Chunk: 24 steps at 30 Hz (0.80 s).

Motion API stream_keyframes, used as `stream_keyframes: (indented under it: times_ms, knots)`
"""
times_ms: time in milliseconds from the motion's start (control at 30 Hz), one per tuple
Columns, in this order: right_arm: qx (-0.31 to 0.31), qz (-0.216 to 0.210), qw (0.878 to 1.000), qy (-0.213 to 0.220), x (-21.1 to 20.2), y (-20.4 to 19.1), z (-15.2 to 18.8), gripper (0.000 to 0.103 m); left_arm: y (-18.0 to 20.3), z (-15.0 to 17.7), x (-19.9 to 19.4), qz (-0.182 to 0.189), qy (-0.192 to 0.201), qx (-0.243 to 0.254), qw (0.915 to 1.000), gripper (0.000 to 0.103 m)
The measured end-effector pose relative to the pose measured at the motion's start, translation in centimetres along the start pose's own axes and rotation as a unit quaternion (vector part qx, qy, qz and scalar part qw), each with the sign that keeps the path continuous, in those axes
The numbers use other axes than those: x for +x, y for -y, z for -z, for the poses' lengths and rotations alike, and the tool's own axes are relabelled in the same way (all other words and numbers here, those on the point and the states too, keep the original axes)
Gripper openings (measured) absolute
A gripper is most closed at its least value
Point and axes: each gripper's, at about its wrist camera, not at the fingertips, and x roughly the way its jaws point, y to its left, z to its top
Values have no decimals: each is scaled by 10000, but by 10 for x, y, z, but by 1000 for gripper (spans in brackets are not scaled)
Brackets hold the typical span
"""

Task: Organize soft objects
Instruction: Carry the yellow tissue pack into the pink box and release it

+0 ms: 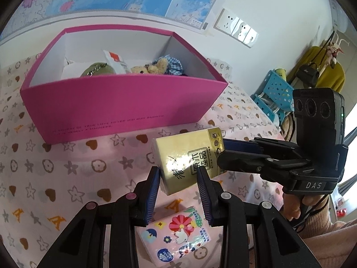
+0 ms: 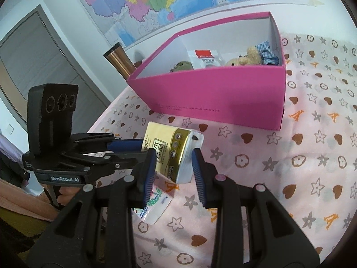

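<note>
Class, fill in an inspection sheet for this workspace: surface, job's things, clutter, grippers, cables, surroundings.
Surface: patterned pink cloth.
Job's things: yellow tissue pack lifted; floral tissue pack on the cloth; pink box holding teddy bear, green plush, white packet.
Clutter: metal tumbler behind the box.
Grippers: left hand-held gripper and right hand-held gripper both clamp the yellow pack.
Cables: nothing seen.
Surroundings: wall map, wall sockets.
</note>
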Motion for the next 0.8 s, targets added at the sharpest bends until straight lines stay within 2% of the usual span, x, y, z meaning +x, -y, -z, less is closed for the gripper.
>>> stream_keyframes:
  times_ms: [333,800]
  knots:
    - [-149,1,9994,301,-20,-4,-14,36,9,-25,-6,47,166,201,9997,33]
    - [-347,151,9967,723,-38,2,-55,36,18,-73,-4,-27,359,427,9984,33]
